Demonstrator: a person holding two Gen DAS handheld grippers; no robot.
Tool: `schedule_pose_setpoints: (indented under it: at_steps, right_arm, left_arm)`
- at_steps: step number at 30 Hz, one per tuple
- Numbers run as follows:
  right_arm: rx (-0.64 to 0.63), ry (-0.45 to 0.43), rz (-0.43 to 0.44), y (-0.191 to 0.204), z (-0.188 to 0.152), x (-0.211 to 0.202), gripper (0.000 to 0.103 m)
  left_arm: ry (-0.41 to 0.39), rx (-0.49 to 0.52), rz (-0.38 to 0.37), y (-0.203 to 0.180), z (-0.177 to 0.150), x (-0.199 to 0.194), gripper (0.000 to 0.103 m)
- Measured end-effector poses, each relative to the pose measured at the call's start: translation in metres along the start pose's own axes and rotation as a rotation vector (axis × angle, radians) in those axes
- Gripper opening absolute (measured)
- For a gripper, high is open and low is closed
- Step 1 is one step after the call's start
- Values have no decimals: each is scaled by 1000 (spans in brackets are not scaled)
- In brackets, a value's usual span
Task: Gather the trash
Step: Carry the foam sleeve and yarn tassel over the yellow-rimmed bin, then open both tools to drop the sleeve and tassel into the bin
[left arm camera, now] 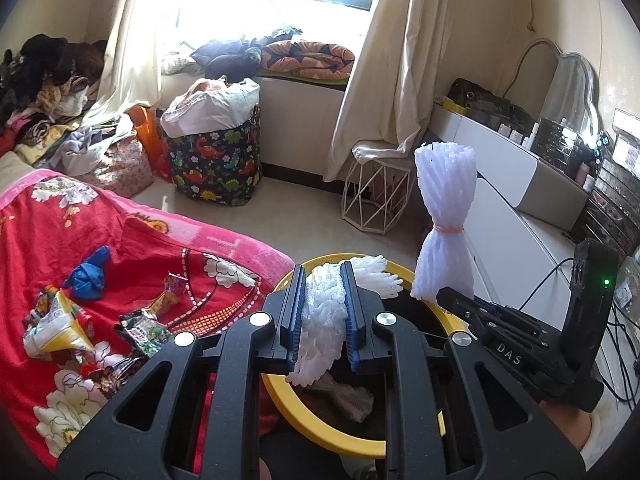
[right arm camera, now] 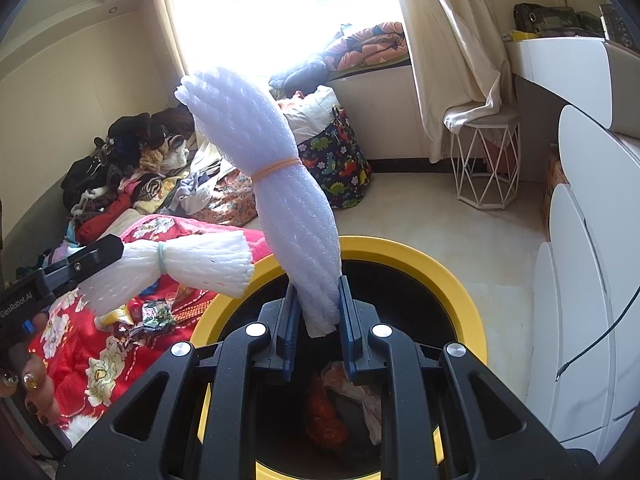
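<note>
My left gripper (left arm camera: 323,280) is shut on a white foam net bundle (left arm camera: 324,304) and holds it over the yellow-rimmed bin (left arm camera: 320,428); the same bundle, tied with a green band, shows in the right wrist view (right arm camera: 188,268). My right gripper (right arm camera: 318,292) is shut on a second white foam net bundle (right arm camera: 280,200), tied with an orange band, upright above the bin (right arm camera: 460,292); it also shows in the left wrist view (left arm camera: 444,216). Crumpled trash (right arm camera: 344,404) lies inside the bin. Snack wrappers (left arm camera: 60,328) and a blue crumpled scrap (left arm camera: 88,276) lie on the red floral blanket (left arm camera: 120,232).
A dinosaur-print laundry basket (left arm camera: 216,160) stands by the window. A white wire stool (left arm camera: 376,196) stands under the curtain. A white dresser (left arm camera: 500,184) with cosmetics and cables runs along the right. Piled clothes (left arm camera: 44,92) lie at the far left.
</note>
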State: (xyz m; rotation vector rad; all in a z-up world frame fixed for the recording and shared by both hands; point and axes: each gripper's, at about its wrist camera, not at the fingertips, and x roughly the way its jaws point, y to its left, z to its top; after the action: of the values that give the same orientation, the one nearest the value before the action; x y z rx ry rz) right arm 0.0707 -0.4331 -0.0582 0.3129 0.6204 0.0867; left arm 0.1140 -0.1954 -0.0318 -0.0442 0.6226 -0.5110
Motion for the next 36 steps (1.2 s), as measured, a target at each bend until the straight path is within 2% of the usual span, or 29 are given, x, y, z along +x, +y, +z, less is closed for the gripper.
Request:
schedule_pose_setpoints:
  at_steps: [15, 21, 22, 23, 24, 25, 26, 27, 29, 31, 33, 35, 36]
  right_arm:
    - [21, 102, -15, -12, -9, 15, 18]
    - [46, 122, -29, -18, -12, 17, 20]
    - [54, 121, -34, -20, -12, 17, 25]
    - [59, 118, -42, -20, -13, 16, 31]
    - [65, 115, -44, -21, -13, 15, 35]
    - [73, 111, -44, -23, -13, 14, 43]
    - [78, 104, -48, -23, -13, 13, 50]
    - [79, 96, -56, -23, -13, 12, 51]
    - [84, 88, -61, -24, -14, 11, 65]
    - [92, 70, -78, -27, -14, 8, 68]
    - [93, 51, -81, -27, -14, 6, 72]
    - [87, 31, -99, -26, -16, 2, 80]
    - [83, 16, -103, -26, -16, 1, 81]
  left_arm:
    - [117, 17, -6, -13, -17, 41, 12]
    - [136, 8, -13, -15, -21, 50, 12]
    - [137, 7, -16, -15, -22, 50, 13]
    - [136, 7, -14, -16, -22, 51, 16]
    - [137, 5, -19, -16, -23, 51, 22]
    - [139, 3, -25, -16, -24, 51, 28]
    - [140, 1, -30, -16, -24, 50, 38]
    - [139, 1, -31, -16, -25, 50, 49]
    - [133, -6, -27, -15, -26, 48, 62]
    - [122, -20, -12, -13, -25, 45, 83]
    - [101, -33, -2, -11, -24, 40, 91]
    - [83, -41, 7, -9, -23, 35, 92]
    - [76, -43, 11, -9, -21, 33, 92]
